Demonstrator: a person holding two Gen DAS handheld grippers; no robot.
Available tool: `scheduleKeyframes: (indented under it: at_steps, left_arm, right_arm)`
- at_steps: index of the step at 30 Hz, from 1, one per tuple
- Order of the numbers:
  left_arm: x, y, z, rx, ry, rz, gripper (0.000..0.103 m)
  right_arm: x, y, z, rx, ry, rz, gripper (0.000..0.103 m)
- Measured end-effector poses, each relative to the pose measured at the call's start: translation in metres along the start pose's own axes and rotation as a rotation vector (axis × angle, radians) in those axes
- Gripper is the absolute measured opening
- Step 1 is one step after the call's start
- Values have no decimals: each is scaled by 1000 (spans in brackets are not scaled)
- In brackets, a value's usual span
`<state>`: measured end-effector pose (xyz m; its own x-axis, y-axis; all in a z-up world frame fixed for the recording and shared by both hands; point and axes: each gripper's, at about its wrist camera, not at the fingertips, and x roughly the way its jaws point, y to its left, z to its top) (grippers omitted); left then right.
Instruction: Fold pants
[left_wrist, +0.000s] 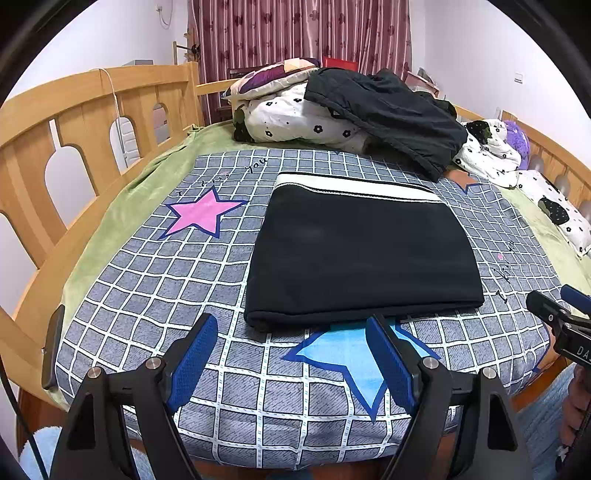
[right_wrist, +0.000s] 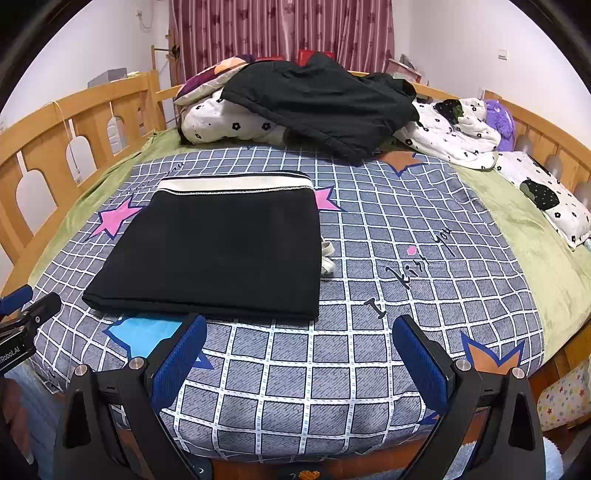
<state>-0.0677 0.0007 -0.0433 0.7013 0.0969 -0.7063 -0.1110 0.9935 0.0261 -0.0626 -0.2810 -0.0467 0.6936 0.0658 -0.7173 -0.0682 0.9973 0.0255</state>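
A: Pants (left_wrist: 364, 254), black, folded to a flat rectangle; lying on checked sheet (left_wrist: 155, 280), white waistband (left_wrist: 354, 186) at far edge. White cord end (right_wrist: 327, 256) showing at right side.

B: Left gripper (left_wrist: 291, 363): wide open, empty, above near edge of sheet, just short of fold.

A: Right gripper (right_wrist: 299, 363): likewise spread wide, empty.

B: Beyond: dark garment (right_wrist: 317, 107) heaped on quilt (right_wrist: 221, 122).
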Motion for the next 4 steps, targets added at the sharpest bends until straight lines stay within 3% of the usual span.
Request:
scheduleKeyframes:
  at_steps: [4]
  left_arm:
    - [1, 0, 0, 5, 3, 9, 81]
  right_arm:
    - [1, 0, 0, -2, -1, -3, 99]
